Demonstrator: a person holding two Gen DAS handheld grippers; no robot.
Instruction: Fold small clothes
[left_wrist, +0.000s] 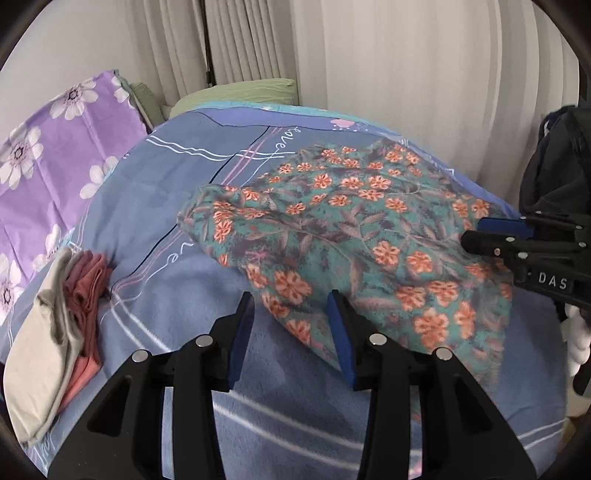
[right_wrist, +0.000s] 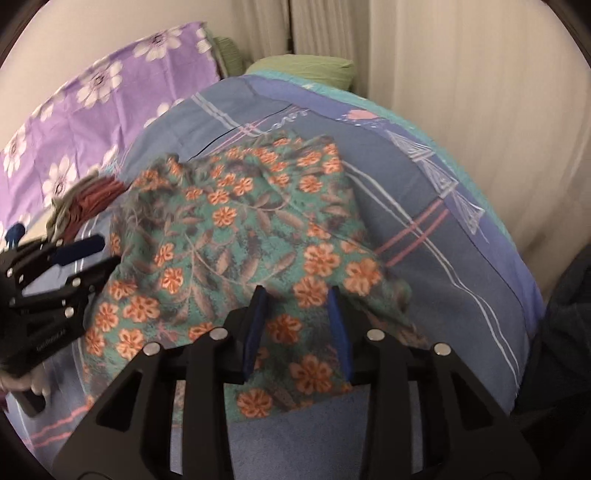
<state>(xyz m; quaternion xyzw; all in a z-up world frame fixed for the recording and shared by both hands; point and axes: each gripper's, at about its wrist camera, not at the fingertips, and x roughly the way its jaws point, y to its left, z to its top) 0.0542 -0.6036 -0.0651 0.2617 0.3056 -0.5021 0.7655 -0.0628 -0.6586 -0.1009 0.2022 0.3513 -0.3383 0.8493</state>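
A teal garment with orange flowers (left_wrist: 351, 229) lies crumpled on the blue bedspread (left_wrist: 177, 177). My left gripper (left_wrist: 291, 306) hovers at the garment's near left edge. Its jaws stand apart, with a fold of the cloth lying between the blue pads and not pinched. The right gripper (left_wrist: 480, 234) reaches in from the right over the same garment. In the right wrist view the garment (right_wrist: 221, 229) fills the middle. My right gripper (right_wrist: 297, 299) sits low over its near edge, jaws apart with cloth beneath them. The left gripper (right_wrist: 99, 256) shows at the left.
A small stack of beige and red-pink clothes (left_wrist: 62, 325) lies at the left on the bedspread. Behind are a purple flowered sheet (left_wrist: 48, 166), green pillows (left_wrist: 236, 92) and pale curtains (left_wrist: 406, 55). Dark clothing (left_wrist: 554, 158) hangs at the right edge.
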